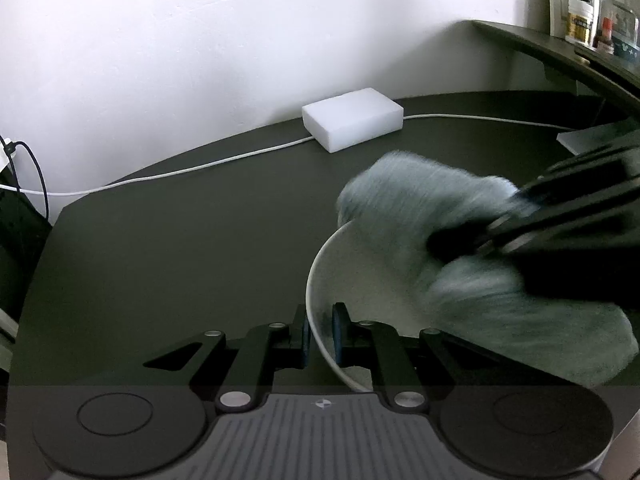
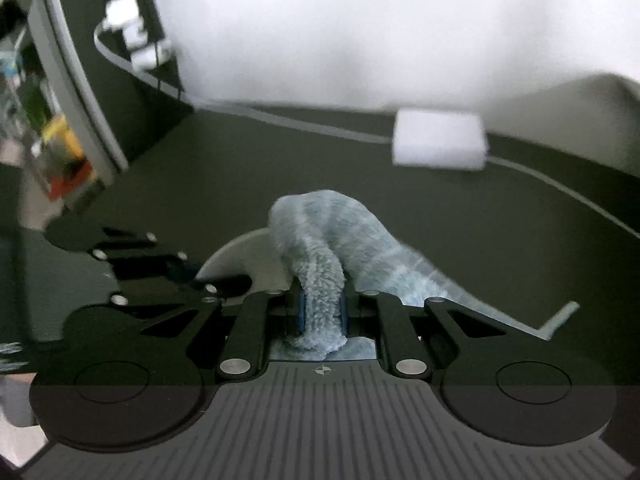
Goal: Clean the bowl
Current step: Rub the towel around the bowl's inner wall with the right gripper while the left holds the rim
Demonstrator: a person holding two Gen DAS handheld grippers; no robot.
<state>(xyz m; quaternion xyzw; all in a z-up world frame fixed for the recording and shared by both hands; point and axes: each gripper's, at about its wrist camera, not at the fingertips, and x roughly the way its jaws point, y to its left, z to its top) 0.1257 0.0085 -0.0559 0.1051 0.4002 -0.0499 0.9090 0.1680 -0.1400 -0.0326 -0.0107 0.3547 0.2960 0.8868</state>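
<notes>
A white bowl [image 1: 320, 280] rests on the dark table, and my left gripper [image 1: 320, 334] is shut on its near rim, one finger inside and one outside. My right gripper [image 2: 322, 314] is shut on a fluffy pale blue cloth [image 2: 320, 240]. In the left wrist view the right gripper [image 1: 480, 236] comes in from the right and presses the cloth [image 1: 420, 208] into the bowl; both look blurred by motion. The cloth drapes over the bowl's far rim and covers most of its inside. From the right wrist, part of the bowl [image 2: 244, 256] shows left of the cloth, beside the left gripper [image 2: 180, 276].
A white sponge block [image 1: 352, 124] lies near the wall at the back of the dark table [image 1: 180, 248], over a white cable [image 1: 200, 166]. A shelf [image 1: 560, 52] with jars stands at the right. A power strip [image 2: 128, 12] with plugs is mounted at the left.
</notes>
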